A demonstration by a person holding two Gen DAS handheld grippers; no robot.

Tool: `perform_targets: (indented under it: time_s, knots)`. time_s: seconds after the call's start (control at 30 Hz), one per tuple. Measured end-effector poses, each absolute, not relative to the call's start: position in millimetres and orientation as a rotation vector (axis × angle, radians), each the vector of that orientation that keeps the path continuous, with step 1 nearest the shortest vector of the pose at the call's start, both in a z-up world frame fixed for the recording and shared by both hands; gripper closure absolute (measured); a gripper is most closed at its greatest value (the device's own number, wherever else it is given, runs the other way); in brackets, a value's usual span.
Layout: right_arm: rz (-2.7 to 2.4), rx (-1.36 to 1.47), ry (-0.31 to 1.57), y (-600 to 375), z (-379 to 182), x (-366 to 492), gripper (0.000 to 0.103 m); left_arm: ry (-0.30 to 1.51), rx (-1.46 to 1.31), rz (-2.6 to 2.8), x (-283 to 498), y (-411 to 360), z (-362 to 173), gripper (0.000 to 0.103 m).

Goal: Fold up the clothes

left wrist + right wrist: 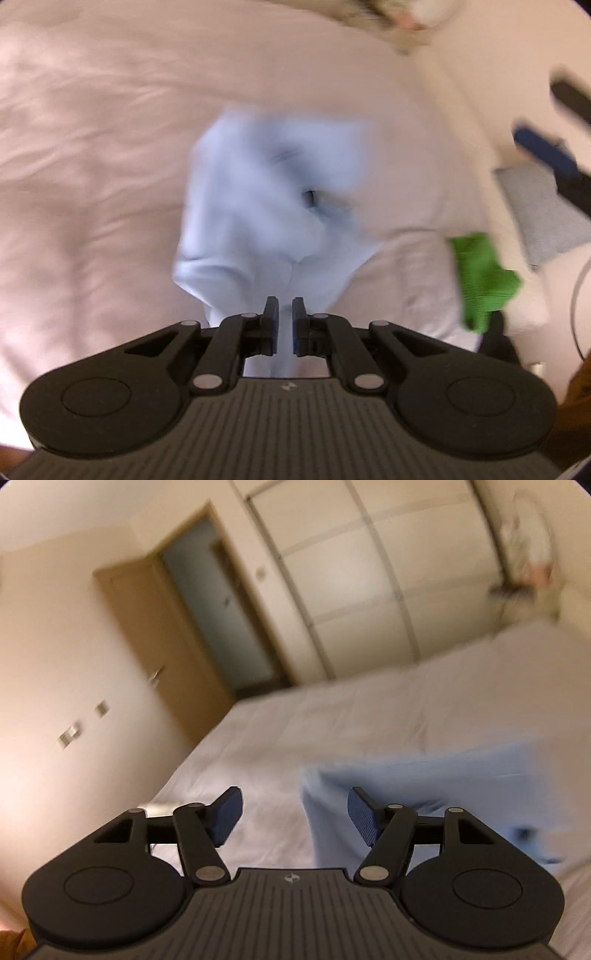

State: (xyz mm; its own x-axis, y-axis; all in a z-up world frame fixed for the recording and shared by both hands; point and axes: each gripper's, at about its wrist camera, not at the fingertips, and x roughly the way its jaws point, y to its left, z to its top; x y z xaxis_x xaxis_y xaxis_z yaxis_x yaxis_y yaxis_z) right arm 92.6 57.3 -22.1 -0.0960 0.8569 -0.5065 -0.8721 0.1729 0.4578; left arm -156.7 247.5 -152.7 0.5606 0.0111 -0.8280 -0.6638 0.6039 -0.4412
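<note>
Left wrist, left gripper [284, 314] pinching garment [273, 199] edge

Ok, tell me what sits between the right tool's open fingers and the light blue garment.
Nothing but bare white bedsheet. In the right wrist view the right tool is open, the light blue garment just beyond its right finger.

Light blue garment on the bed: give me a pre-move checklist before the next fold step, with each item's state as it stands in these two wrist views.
1. Left gripper clamped on the light blue garment: ok, cloth runs between its nearly closed fingers.
2. Right gripper free for a second grasp: ok, open, nothing between its fingers.
3. Right gripper lined up on a garment edge: not ok, the cloth lies mostly to its right.
4. Garment spread flat on the bed: cannot tell, motion blur.
5. Green cloth apart from the garment: ok.
</note>
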Motion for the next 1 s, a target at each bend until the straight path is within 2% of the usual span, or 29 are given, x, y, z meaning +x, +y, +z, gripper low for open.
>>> perform_targets:
  time_s: [0.17,0.27,0.33,0.47,0.53,0.6,0.67,0.73,0.77,0.83,0.97,1.0]
  knots:
    - [1.318,-0.082,1.062,57.7,-81.9,65.5,0.038,0.952,-0.845,0.51,-181.9,260.6,-163.3,0.097]
    - [1.228,-0.12,1.143,50.8,-104.4,62.9,0.037,0.964,-0.811,0.493,-171.3,260.0,-170.2,0.087]
    - [1.17,-0.147,1.182,43.5,-120.7,64.0,0.037,0.969,-0.799,0.485,-155.1,257.2,-175.7,0.081]
    - [1.073,-0.176,1.231,22.5,-157.1,71.2,0.037,1.01,-0.798,0.464,-120.4,256.5,-198.1,0.08]
    - [1.028,-0.181,1.258,10.9,-177.2,74.5,0.037,1.045,-0.769,0.441,-99.9,253.5,-210.5,0.074]
    - [0.993,-0.169,1.298,2.0,-200.9,79.5,0.038,1.085,-0.739,0.419,-78.3,249.9,-224.0,0.073]
    - [0.932,-0.169,1.339,-8.2,-224.6,82.5,0.038,1.124,-0.727,0.382,-54.7,247.9,-239.3,0.067]
    - [0.867,-0.168,1.382,-18.4,-240.9,84.4,0.038,1.157,-0.704,0.335,-28.2,243.9,-255.1,0.051]
    - [0.84,-0.161,1.402,-24.0,-246.7,85.1,0.038,1.176,-0.677,0.316,-15.2,240.6,-263.5,0.049]
    - [0.786,-0.145,1.437,-34.4,-258.8,84.9,0.038,1.22,-0.597,0.289,9.4,232.2,-281.3,0.037]
    - [0.626,-0.078,1.474,-52.6,-282.2,73.2,0.038,1.324,-0.431,0.275,51.3,218.2,-322.3,0.035]
    - [0.582,-0.045,1.486,-58.0,-287.2,68.4,0.038,1.349,-0.393,0.283,56.5,217.1,-332.2,0.042]
